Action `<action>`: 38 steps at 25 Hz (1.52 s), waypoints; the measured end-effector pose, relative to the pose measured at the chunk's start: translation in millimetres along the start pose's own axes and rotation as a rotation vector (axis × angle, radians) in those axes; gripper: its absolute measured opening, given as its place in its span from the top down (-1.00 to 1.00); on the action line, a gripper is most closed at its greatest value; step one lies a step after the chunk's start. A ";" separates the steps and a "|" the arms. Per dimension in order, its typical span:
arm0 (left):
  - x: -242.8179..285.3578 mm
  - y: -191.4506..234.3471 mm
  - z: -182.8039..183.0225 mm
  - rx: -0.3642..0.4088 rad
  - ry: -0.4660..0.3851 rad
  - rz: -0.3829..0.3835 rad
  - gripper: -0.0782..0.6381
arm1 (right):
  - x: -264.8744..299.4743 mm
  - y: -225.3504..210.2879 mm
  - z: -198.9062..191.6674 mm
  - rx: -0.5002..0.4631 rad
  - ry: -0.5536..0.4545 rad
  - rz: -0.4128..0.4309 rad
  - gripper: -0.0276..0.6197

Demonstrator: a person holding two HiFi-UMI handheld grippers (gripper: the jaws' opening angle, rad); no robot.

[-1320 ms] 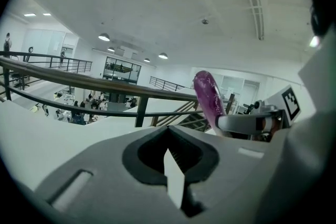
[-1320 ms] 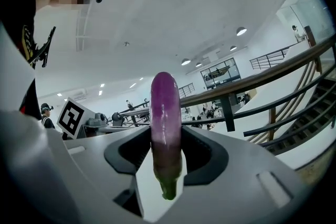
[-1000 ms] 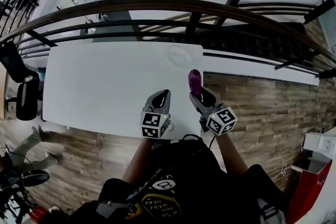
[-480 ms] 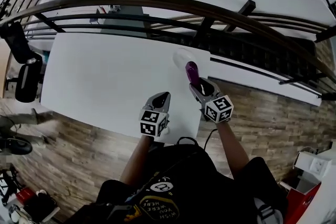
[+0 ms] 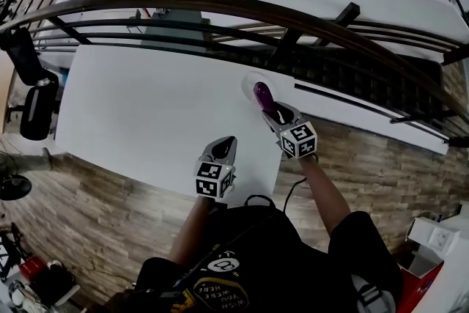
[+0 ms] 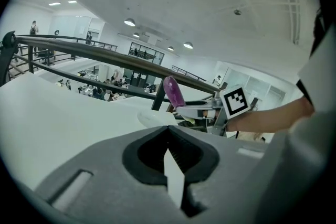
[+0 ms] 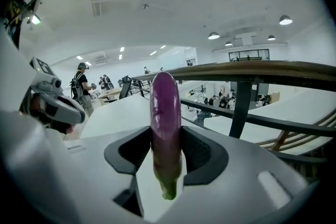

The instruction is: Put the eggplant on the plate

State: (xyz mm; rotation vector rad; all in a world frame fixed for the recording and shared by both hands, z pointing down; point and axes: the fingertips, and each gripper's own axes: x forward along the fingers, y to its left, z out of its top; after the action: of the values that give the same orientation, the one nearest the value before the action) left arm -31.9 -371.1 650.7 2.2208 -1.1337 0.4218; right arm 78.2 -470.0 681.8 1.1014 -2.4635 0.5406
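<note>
The purple eggplant point(image 5: 261, 94) stands out forward from my right gripper point(image 5: 270, 111), which is shut on its green stem end. Its tip hangs over the pale, clear plate point(image 5: 251, 85) at the white table's far right corner. In the right gripper view the eggplant point(image 7: 165, 118) fills the gap between the jaws, gripped on both sides. My left gripper point(image 5: 226, 143) is low over the table's near edge, shut with nothing in it. From the left gripper view I see the eggplant point(image 6: 172, 92) tilted up above the plate point(image 6: 153, 118).
The white table point(image 5: 146, 106) carries only the plate. A dark railing point(image 5: 293, 18) runs just behind its far edge, with a drop to a lower floor beyond. Wooden flooring point(image 5: 381, 157) lies to the right. An office chair point(image 5: 33, 106) stands at the table's left.
My right gripper has carried the eggplant forward and down, from the table's right edge to over the plate. The left gripper has sunk a little toward the near edge.
</note>
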 end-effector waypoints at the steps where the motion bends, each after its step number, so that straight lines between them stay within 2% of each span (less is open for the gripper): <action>1: -1.0 1.8 -2.0 -0.005 0.000 0.005 0.76 | 6.2 -6.7 -6.9 -0.002 0.014 -0.007 0.33; 8: -13.1 4.7 -12.9 -0.043 0.004 0.051 0.76 | 37.1 -48.2 -42.8 0.000 0.137 -0.047 0.33; 18: -23.5 5.8 -27.0 -0.065 0.015 0.088 0.76 | 74.4 -81.4 -76.1 -0.124 0.332 -0.060 0.33; 27: -30.5 6.9 -33.9 -0.077 0.023 0.104 0.76 | 101.4 -92.5 -109.0 -0.217 0.517 -0.107 0.34; 33: -38.2 11.7 -36.5 -0.089 0.024 0.112 0.76 | 110.8 -90.6 -105.4 -0.269 0.584 -0.139 0.33; 36: -41.1 13.3 -35.1 -0.083 0.021 0.105 0.76 | 108.4 -84.6 -99.8 -0.317 0.578 -0.147 0.26; 38: -43.3 13.5 -32.1 -0.075 0.014 0.095 0.76 | 101.2 -81.1 -99.9 -0.293 0.550 -0.164 0.20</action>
State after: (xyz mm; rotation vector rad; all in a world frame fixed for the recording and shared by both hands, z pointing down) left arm -68.5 -329.8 657.6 2.1024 -1.2310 0.4260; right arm 96.6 -533.3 831.6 0.8814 -1.8843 0.3567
